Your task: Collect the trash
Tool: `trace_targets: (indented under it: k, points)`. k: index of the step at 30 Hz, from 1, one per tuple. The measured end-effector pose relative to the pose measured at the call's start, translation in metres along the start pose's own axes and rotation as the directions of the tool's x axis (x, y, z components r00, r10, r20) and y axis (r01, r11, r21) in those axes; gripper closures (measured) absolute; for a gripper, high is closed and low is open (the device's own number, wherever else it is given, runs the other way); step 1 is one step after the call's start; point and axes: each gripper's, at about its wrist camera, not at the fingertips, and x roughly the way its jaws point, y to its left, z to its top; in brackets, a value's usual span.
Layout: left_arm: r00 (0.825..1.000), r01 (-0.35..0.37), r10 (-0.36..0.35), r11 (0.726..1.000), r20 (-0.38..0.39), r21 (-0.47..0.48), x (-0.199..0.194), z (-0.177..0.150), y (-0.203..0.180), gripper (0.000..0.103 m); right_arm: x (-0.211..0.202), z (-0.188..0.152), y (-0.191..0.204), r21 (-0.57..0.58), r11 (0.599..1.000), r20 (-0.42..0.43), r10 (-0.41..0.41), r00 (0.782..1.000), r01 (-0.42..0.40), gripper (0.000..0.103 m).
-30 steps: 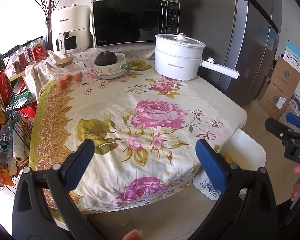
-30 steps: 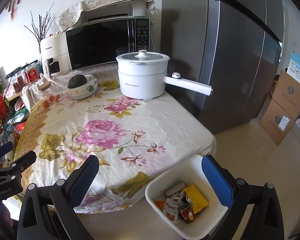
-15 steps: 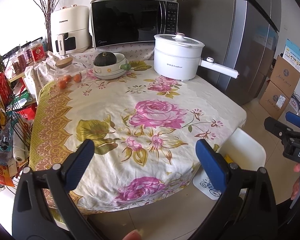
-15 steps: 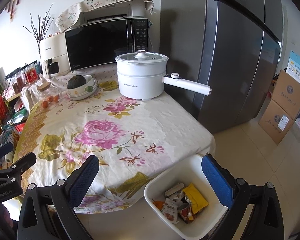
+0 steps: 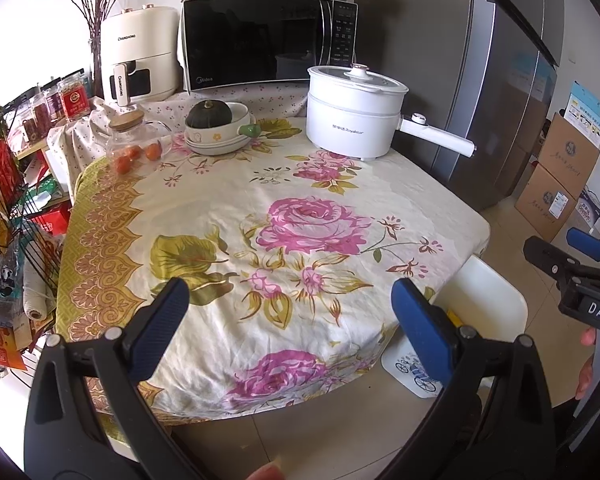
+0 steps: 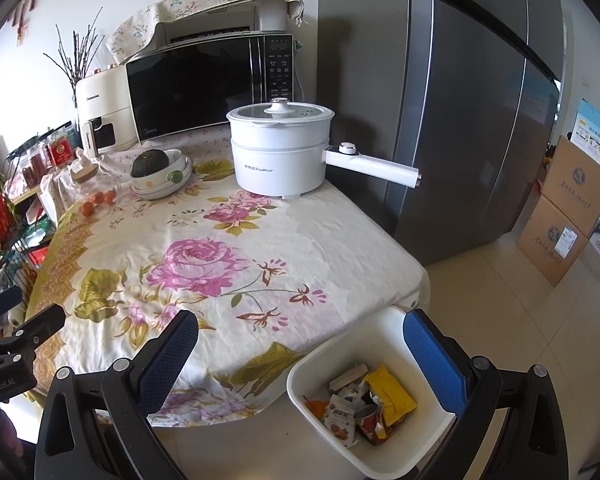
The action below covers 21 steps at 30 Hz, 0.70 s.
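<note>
Jaws spread wide and empty on both our left gripper (image 5: 288,312) and right gripper (image 6: 300,344); crumpled wrapper trash (image 6: 364,404) sits in the white plastic bin (image 6: 384,320) below the right one, nearer it.

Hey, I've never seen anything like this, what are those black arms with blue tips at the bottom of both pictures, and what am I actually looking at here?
Those are two handheld grippers, one in each of a person's hands, each carrying a wide-angle camera that looks along its fingers. One picture comes from the left gripper, the other from the right gripper. Both are open and hold nothing. Ahead is a table with a floral tablecloth. On it stand a white electric pot, a bowl with a dark squash and a glass jar of small oranges, with a microwave behind. Beside the table stands a white bin already holding snack wrappers.
</note>
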Motion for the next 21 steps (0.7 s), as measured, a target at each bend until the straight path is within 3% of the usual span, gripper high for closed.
trace_targets:
  k: [21]
  points:
    - [0.999, 0.013, -0.014, 0.999, -0.032, -0.030, 0.0072, 0.0032, 0.0081, 0.002, 0.0062, -0.0071, -0.0010, -0.012, 1.000, -0.029, -0.005, 1.000, 0.004, 0.000]
